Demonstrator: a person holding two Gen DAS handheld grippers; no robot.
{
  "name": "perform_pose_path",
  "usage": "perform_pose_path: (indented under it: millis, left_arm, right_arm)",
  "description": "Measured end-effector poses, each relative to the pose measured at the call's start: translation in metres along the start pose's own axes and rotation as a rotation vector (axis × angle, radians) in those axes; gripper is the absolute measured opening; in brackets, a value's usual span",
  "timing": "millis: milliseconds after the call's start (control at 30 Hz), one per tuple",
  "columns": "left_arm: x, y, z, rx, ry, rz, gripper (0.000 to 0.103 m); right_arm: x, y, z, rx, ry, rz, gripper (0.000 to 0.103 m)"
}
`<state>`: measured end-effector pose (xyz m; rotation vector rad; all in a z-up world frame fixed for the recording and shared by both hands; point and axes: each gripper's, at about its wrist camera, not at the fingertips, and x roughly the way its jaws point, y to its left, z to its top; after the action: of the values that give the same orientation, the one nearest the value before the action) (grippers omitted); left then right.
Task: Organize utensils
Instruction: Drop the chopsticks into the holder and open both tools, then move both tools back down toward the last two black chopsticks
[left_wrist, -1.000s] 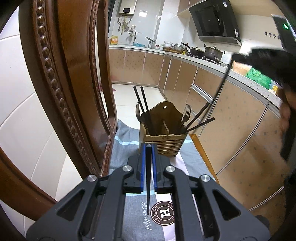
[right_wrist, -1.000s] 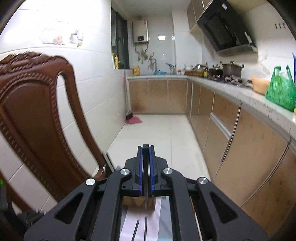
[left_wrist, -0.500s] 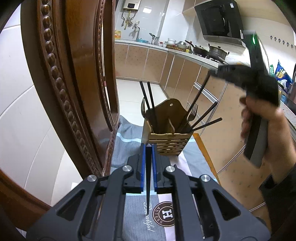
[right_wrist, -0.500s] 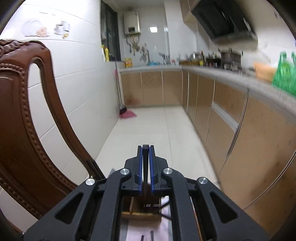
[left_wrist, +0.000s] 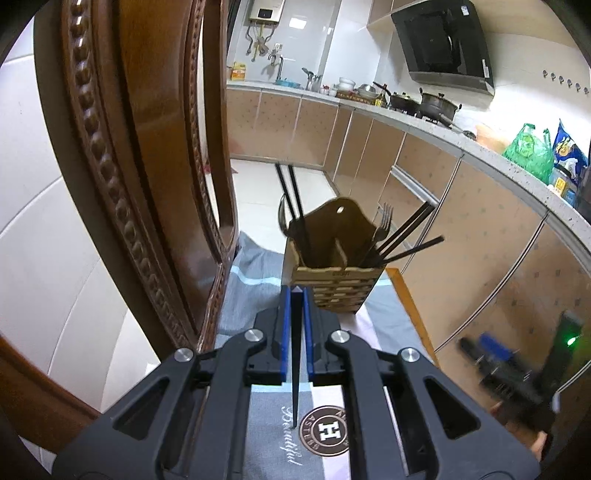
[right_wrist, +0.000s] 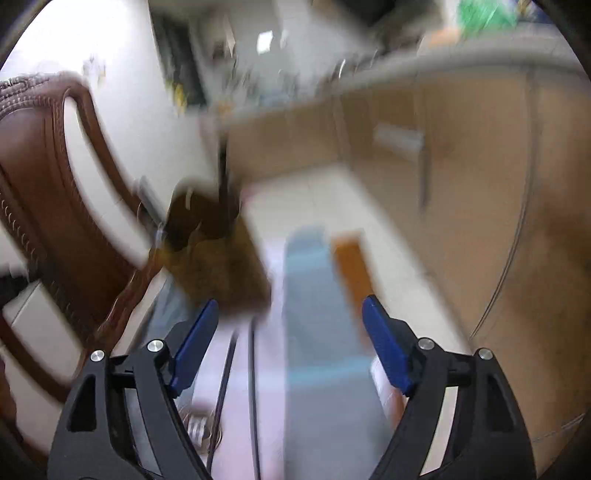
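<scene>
Left gripper (left_wrist: 295, 295): blue pads clamped on a tapered black chopstick (left_wrist: 294, 369), tip pointing back over the striped grey tablecloth (left_wrist: 255, 266). Just ahead stands the slatted wooden utensil caddy (left_wrist: 334, 284), holding chopsticks and a steel fork (left_wrist: 384, 221). Right gripper (right_wrist: 290, 332): jaws spread wide, empty; its view is motion-blurred, with two dark chopsticks (right_wrist: 252, 387) barely legible on the cloth.

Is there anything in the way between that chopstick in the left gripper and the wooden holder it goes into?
Nothing visible blocks it. The left gripper is shut on the chopstick, and the wooden holder stands straight ahead on the cloth. The chair stays off to the left.
</scene>
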<state>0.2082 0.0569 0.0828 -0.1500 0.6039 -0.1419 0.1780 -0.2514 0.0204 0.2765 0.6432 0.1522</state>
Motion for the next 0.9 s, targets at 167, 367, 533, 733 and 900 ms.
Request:
perform_pose_path:
  millis: [167,367,533,733,900]
  left_arm:
    - [-0.015,-0.018,0.037,-0.003,-0.054,0.004,0.006]
    - [-0.026,-0.046,0.11,0.02,-0.15,0.022,0.006]
    - [-0.009,-0.067,0.161,0.052,-0.194,0.045,0.006]
    - [0.039,-0.071,0.182,0.038,-0.181,0.049,0.006]
    - [0.095,-0.062,0.165,-0.011,-0.098,0.036,0.007]
  right_arm:
    - [0.011,-0.001,0.003,-0.073,0.0,-0.022,0.078]
    - [0.018,-0.016,0.006,-0.028,0.032,-0.014,0.078]
    - [0.018,-0.024,-0.002,-0.004,0.051,0.011,0.078]
    - [0.021,-0.025,0.0,0.005,0.058,0.022,0.078]
    - [0.023,-0.027,0.002,0.008,0.065,0.024,0.078]
